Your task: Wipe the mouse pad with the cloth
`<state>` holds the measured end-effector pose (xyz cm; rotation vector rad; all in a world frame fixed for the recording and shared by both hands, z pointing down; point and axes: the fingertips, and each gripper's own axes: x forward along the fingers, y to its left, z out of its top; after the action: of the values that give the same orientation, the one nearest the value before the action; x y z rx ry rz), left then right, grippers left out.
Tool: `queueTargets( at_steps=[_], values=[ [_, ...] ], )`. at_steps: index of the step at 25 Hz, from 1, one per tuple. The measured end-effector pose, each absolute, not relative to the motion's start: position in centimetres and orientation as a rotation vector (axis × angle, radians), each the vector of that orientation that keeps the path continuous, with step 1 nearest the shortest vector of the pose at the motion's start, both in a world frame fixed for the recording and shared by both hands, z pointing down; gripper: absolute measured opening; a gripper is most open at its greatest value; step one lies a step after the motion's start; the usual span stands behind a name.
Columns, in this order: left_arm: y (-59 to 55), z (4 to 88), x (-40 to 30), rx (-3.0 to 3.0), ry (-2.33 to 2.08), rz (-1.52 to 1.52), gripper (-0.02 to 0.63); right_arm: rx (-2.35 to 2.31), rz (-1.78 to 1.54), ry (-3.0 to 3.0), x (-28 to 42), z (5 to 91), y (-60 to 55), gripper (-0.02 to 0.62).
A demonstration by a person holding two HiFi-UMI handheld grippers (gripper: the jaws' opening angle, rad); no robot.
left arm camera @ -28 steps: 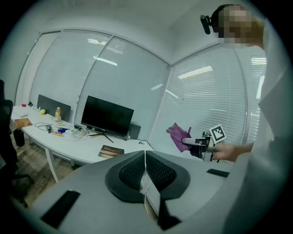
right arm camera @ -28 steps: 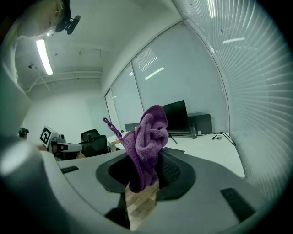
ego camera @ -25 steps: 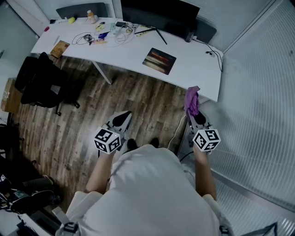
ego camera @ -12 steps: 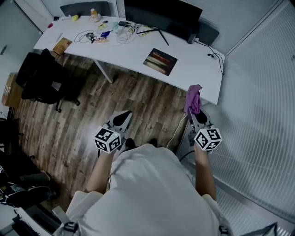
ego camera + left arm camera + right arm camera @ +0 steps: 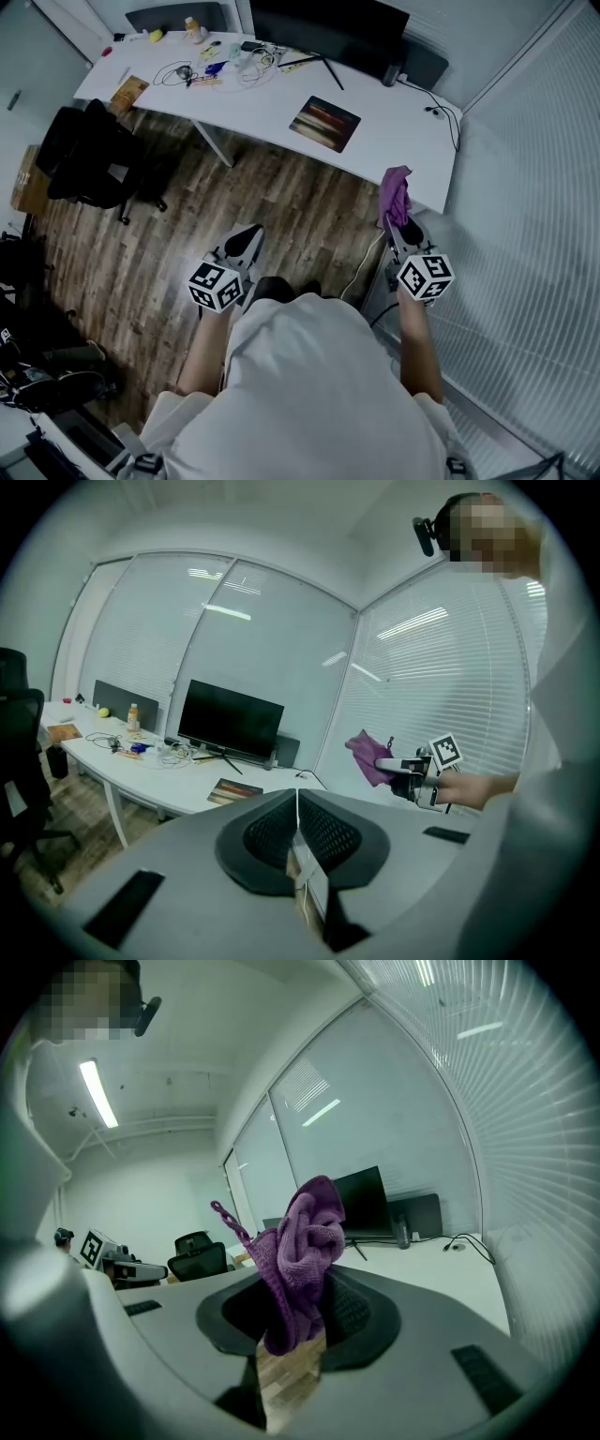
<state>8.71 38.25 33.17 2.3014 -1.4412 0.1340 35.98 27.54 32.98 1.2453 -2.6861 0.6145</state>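
A dark mouse pad (image 5: 325, 123) with reddish streaks lies on the white desk (image 5: 394, 127), right of its middle; it also shows as a small mouse pad (image 5: 236, 790) in the left gripper view. My right gripper (image 5: 400, 220) is shut on a bunched purple cloth (image 5: 393, 196), held in the air just short of the desk's near right corner. The same cloth (image 5: 302, 1251) fills the right gripper view between the jaws. My left gripper (image 5: 242, 242) hangs over the wooden floor, shut and holding nothing, well back from the desk.
A black monitor (image 5: 328, 26) stands at the desk's back edge. Cables and small items (image 5: 211, 67) clutter the desk's left half. A black office chair (image 5: 94, 159) sits left of the desk. Window blinds (image 5: 544, 216) run along the right side.
The view has shifted slightly as the person moves toward the desk. Both grippers keep their poses, and the cloth stays in the right one.
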Motion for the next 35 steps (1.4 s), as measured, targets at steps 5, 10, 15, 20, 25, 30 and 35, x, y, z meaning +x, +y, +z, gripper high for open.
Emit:
queueTargets(
  at_steps=[5, 10, 15, 20, 25, 30, 35],
  values=[
    [37.8, 33.5, 9.4, 2.287, -1.434, 0.135, 0.021, 1.225, 0.637, -2.666, 36.5, 33.7, 27.4, 0.133],
    [35.9, 33.9, 9.6, 2.288, -1.421, 0.127, 0.021, 1.225, 0.642, -2.646, 36.8, 34.2, 26.0, 0.133],
    [33.4, 34.1, 8.6, 2.301, -1.401, 0.117, 0.022, 1.24, 0.638, -2.624, 36.3, 34.5, 24.3, 0.133],
    [29.8, 34.1, 7.0, 2.316, -1.373, 0.114, 0.021, 1.256, 0.642, -2.608, 34.7, 34.4, 21.6, 0.133],
    [26.2, 34.7, 5.1, 2.316, -1.329, 0.119, 0.021, 1.272, 0.665, -2.575, 32.6, 35.0, 18.7, 0.133],
    [22.5, 35.3, 2.7, 2.316, -1.285, 0.135, 0.021, 1.288, 0.682, -2.532, 30.5, 35.7, 15.9, 0.133],
    [18.5, 36.4, 1.0, 2.339, -1.233, 0.179, 0.022, 1.324, 0.703, -2.485, 29.1, 36.8, 12.9, 0.133]
  ],
)
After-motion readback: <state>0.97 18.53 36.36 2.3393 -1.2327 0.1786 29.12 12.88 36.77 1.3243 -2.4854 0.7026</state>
